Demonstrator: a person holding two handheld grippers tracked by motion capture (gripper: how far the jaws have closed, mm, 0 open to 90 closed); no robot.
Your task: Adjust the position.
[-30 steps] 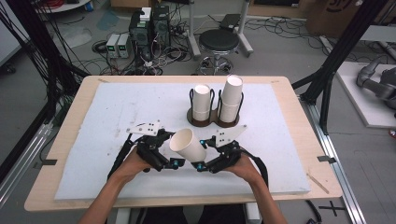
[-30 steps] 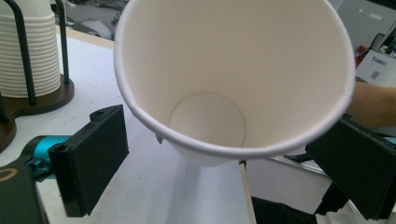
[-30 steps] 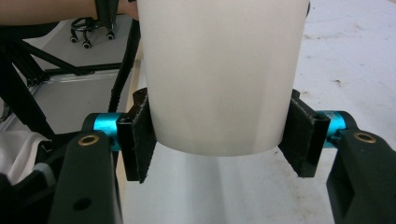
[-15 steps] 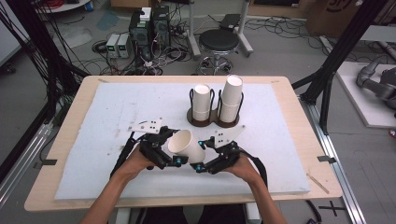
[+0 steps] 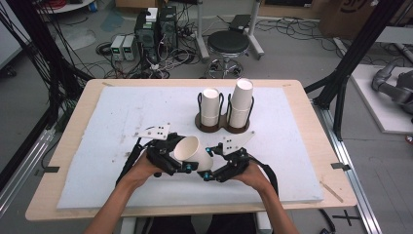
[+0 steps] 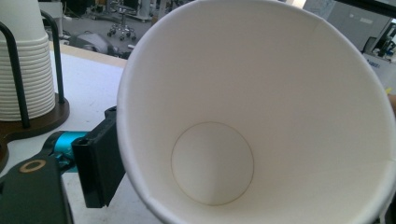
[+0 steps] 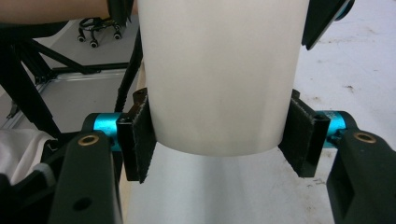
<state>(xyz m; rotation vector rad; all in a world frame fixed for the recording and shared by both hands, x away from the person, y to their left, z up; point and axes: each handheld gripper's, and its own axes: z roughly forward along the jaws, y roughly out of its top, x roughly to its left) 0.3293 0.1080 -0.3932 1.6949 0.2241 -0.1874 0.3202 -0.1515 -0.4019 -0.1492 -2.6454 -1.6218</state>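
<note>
A white paper cup (image 5: 192, 150) lies on its side in the air over the table's front middle, between both grippers. My right gripper (image 5: 207, 162) is shut on its base end; in the right gripper view both pads (image 7: 137, 140) press the cup's wall (image 7: 219, 70). My left gripper (image 5: 179, 157) is at the cup's mouth, and its jaws have just been closing with the rim between them. The left gripper view looks into the cup (image 6: 212, 163), with one pad (image 6: 98, 168) against the rim's outside. The other pad is hidden.
A dark wooden holder (image 5: 221, 126) with black wire hoops stands at mid table with two stacks of white cups (image 5: 211, 105) (image 5: 241, 100), also at the left gripper view's left edge (image 6: 23, 70). A white foam mat (image 5: 112, 122) covers the table.
Both hands and the cup stay in place. The left gripper's jaws have drawn in a little around the cup's mouth.
</note>
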